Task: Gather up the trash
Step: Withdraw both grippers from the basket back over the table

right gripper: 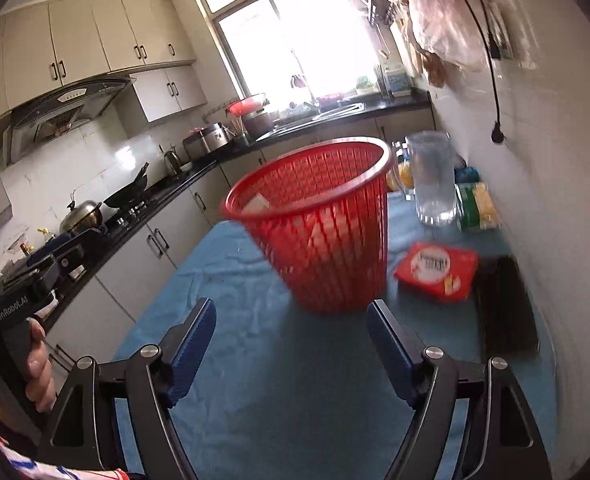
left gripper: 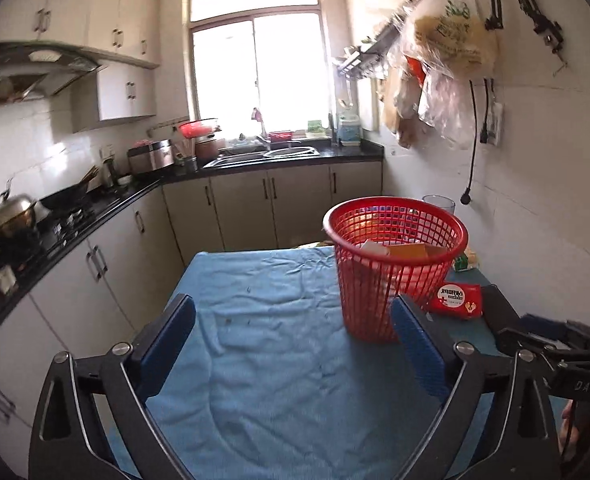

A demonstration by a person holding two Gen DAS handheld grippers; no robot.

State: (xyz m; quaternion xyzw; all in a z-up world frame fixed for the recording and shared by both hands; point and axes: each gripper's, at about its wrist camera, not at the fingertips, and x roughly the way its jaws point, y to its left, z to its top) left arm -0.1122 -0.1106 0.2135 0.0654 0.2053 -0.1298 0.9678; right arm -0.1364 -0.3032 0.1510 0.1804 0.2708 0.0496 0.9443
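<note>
Beyond right claw (right gripper: pixel 291 344): red basket (right gripper: pixel 319 224).

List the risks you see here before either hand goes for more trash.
1. The red packet lies close beside the red basket; open right tongs reaching for it could nudge the light basket or tip it.
2. A clear jug stands just behind the packet, so overreaching could knock it over.
3. The blue cloth is wrinkled; fingers may snag it.

Window (left gripper: pixel 257 72): bright, overexposed daylight
Walls (left gripper: pixel 543 184): white tile
Cabinets (left gripper: pixel 107 20): cream, upper and lower
Counter (left gripper: pixel 143 190): black, L-shaped
Surface (left gripper: pixel 255 340): blue cloth
</note>
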